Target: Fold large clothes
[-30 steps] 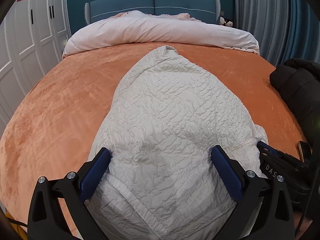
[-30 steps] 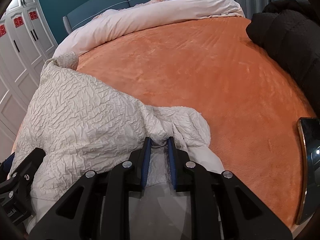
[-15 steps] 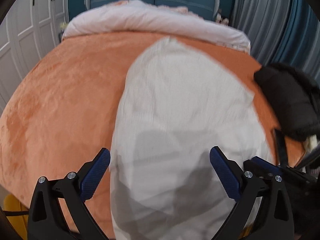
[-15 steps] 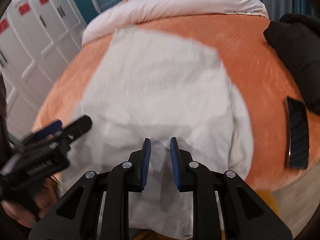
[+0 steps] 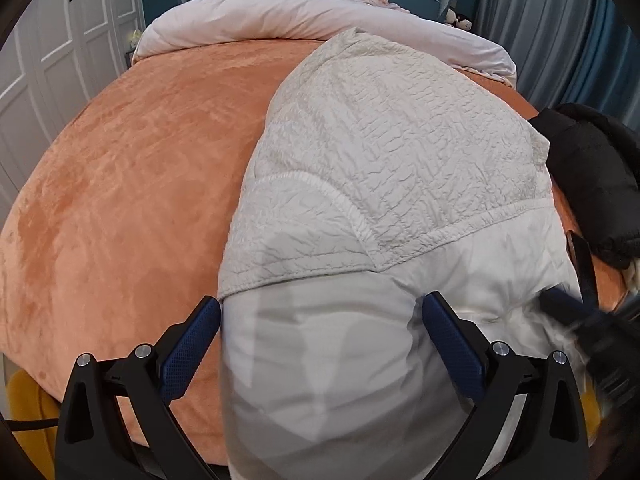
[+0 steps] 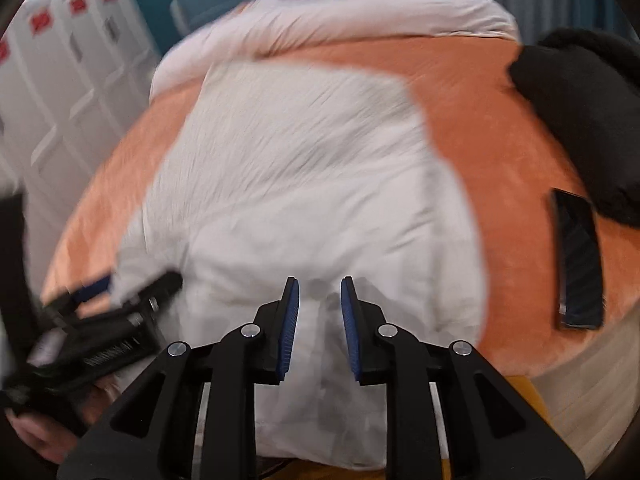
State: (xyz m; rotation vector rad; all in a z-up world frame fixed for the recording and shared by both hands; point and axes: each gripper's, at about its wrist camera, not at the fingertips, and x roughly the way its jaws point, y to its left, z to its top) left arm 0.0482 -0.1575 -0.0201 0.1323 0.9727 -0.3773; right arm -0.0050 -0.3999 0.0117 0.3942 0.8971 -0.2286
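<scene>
A large off-white crinkled garment (image 5: 392,152) lies on the orange bed (image 5: 132,184), its smooth lining turned up at the near end and hanging over the bed's front edge. It also shows, blurred, in the right wrist view (image 6: 304,184). My left gripper (image 5: 320,340) is open wide over the near lining end, holding nothing. My right gripper (image 6: 319,316) has its jaws slightly apart above the garment's near edge; no cloth shows between the pads. The left gripper appears blurred at the lower left of the right wrist view (image 6: 108,320).
A black jacket (image 5: 588,176) lies at the bed's right side, with a dark phone (image 6: 578,260) near the front right edge. A pink duvet (image 5: 320,16) is rolled at the headboard end. White wardrobes (image 6: 60,80) stand to the left.
Both grippers rose and pulled back toward the bed's front edge. The garment now lies flatter, lining end hanging over the edge. The right gripper's jaws have opened, releasing the cloth.
</scene>
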